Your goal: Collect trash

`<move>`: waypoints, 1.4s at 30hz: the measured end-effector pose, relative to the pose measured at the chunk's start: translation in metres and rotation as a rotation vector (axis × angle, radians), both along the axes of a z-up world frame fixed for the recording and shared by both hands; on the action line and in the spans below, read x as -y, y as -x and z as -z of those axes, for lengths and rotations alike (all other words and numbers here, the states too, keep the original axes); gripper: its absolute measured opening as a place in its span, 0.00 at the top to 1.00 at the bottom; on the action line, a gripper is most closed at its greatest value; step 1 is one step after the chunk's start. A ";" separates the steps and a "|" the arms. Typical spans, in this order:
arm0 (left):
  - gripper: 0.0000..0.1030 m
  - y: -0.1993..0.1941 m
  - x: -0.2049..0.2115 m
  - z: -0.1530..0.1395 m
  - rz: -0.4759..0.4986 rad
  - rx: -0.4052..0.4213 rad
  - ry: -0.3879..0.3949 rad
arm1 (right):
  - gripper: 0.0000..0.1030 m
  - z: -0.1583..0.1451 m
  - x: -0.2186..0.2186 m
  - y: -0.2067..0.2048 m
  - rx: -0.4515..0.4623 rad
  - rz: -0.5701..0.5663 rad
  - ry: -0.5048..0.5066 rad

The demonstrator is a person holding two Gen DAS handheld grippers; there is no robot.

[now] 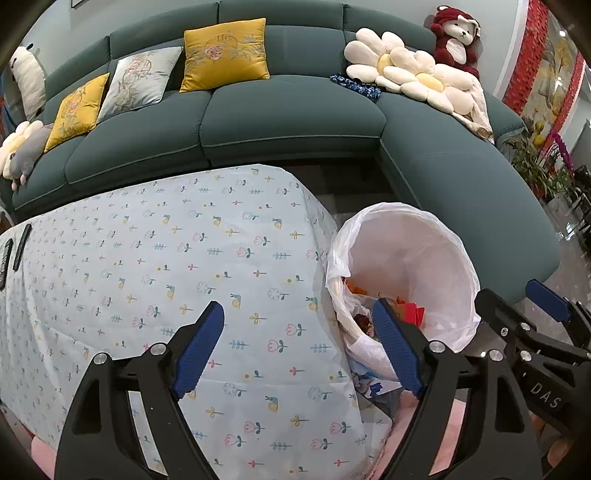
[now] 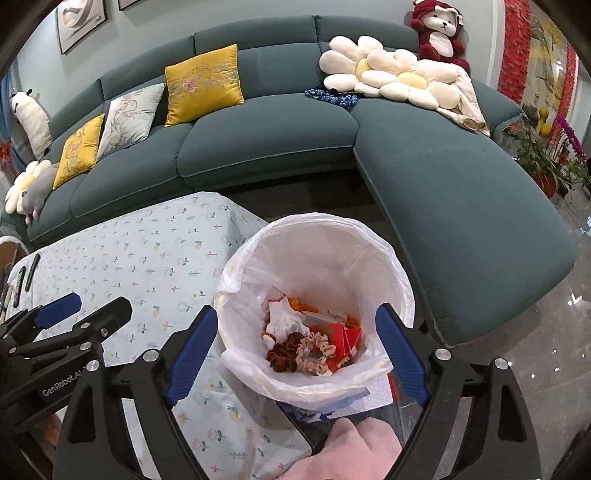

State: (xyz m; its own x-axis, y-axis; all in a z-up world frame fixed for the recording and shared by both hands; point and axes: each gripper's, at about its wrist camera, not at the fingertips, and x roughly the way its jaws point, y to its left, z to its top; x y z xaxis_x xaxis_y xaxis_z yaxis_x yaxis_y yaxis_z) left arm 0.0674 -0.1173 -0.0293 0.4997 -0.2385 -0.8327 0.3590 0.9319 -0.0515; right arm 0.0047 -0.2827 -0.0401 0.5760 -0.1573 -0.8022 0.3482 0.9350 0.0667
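A living room with a green sofa [image 2: 266, 147] behind a table under a flowered cloth [image 1: 166, 258]. The bin [image 2: 317, 258], lined with a white bag, stands on the floor just beside the right end of the table, between it and the sofa's long seat. Inside the bin lies the trash [image 2: 314, 339]: red wrappers, white paper, a brown scrunchie and a pale one. My right tongs [image 2: 295, 358] hang above the bin, spread wide and holding nothing, with the bin's near rim between the blue pads [image 2: 192, 354]. My left tongs [image 1: 299, 350] are left of the bin, over the cloth's corner, also spread and empty. Two dark remotes [image 1: 14, 254] lie at the table's far left end, well apart from the bin. On the sofa behind the bin rest yellow cushions [image 2: 203, 85], flower pillows [image 2: 391, 77] and a red bear [image 2: 439, 33].
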 end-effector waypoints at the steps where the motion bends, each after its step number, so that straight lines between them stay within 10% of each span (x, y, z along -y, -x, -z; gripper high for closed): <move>1: 0.24 0.001 0.000 0.000 0.001 0.002 -0.004 | 0.19 0.001 0.000 0.001 -0.003 0.004 -0.001; 6: 0.23 0.006 -0.002 0.004 -0.009 -0.002 -0.005 | 0.05 0.006 -0.003 0.007 -0.021 0.005 0.001; 42: 0.11 0.036 0.000 0.021 -0.056 0.015 -0.042 | 0.07 0.027 -0.012 0.054 -0.044 0.011 0.050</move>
State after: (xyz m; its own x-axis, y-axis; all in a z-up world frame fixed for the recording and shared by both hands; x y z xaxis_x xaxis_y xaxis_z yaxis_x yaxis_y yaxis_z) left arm 0.0312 -0.1170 -0.0502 0.5239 -0.1747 -0.8337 0.3065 0.9519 -0.0069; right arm -0.0488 -0.2706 -0.0672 0.5388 -0.2040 -0.8174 0.3597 0.9331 0.0043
